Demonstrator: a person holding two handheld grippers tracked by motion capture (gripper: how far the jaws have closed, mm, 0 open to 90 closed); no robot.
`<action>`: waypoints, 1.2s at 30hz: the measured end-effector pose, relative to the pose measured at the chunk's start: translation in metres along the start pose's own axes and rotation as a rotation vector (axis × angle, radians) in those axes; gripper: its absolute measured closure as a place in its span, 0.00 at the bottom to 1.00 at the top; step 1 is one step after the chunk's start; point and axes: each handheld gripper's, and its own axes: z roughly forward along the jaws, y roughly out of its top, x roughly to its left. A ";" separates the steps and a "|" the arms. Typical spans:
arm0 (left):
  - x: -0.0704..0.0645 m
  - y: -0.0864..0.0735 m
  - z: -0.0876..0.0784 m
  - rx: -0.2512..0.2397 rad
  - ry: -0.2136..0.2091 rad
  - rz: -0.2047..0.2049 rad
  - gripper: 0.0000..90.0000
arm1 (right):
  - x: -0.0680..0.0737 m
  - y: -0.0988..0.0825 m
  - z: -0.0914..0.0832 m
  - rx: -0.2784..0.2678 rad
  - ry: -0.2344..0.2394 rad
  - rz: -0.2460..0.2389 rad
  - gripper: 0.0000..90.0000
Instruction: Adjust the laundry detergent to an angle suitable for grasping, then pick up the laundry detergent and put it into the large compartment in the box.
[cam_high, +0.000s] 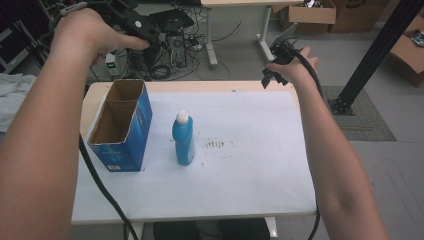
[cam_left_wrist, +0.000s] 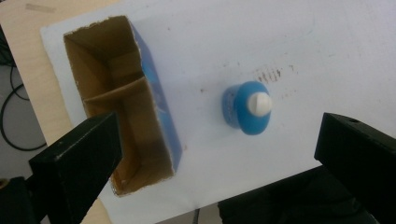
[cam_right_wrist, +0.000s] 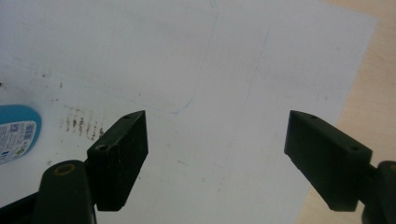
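A blue bottle with a white cap stands upright near the middle of the white sheet. Left of it stands an open blue cardboard box with a divider inside and nothing in it. My left gripper is held high above the table's far left corner, open; from above it looks down on the box and the bottle, its gripper midpoint between them. My right gripper hovers open over the far right edge, with bare sheet between its jaws and the bottle at the left edge.
The wooden table shows around the sheet at the far left. Dark smudges mark the sheet right of the bottle. Beyond the table lie cables, table legs, cardboard boxes and a black post.
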 end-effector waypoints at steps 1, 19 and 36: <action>0.000 0.000 0.000 -0.002 -0.003 0.000 0.02 | 0.000 0.000 0.000 -0.004 -0.001 -0.002 0.24; -0.009 0.001 0.002 0.007 0.002 0.012 0.01 | -0.005 -0.007 0.002 -0.014 0.011 0.003 0.24; -0.023 0.000 0.008 0.001 0.013 0.015 0.02 | -0.004 -0.008 0.003 -0.032 0.044 -0.001 0.18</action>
